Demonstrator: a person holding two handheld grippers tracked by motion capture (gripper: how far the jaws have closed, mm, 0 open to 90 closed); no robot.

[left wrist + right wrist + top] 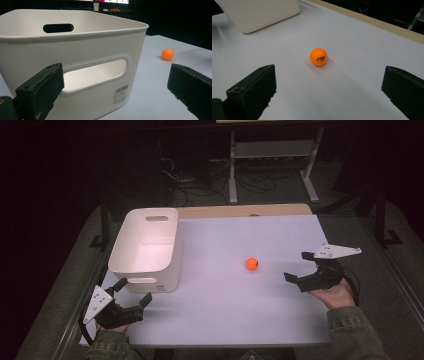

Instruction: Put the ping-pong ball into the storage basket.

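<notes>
Right now the right gripper sits at the right side of the white table, held up from below by the person's right hand, and its jaws are spread wide with nothing between them. Ahead of it, out in the open on the table, rests the orange ball, near the gripper's tips but clearly apart from them. From the right gripper view the ball lies straight ahead between the lines of the two black jaws, untouched, with small dark print on its face and a soft shadow under it. Over on the left, the left gripper hovers at the near left corner of the table, also spread open and gripping nothing. Just in front of it stands the white bin, upright, handle slots cut in its end walls. In the left gripper view the bin looms close, its near wall carrying a barcode label low at the corner, and the ball shows well off to the right on the table, well apart from the bin. A wooden strip runs along the far edge of the table behind the bin
</notes>
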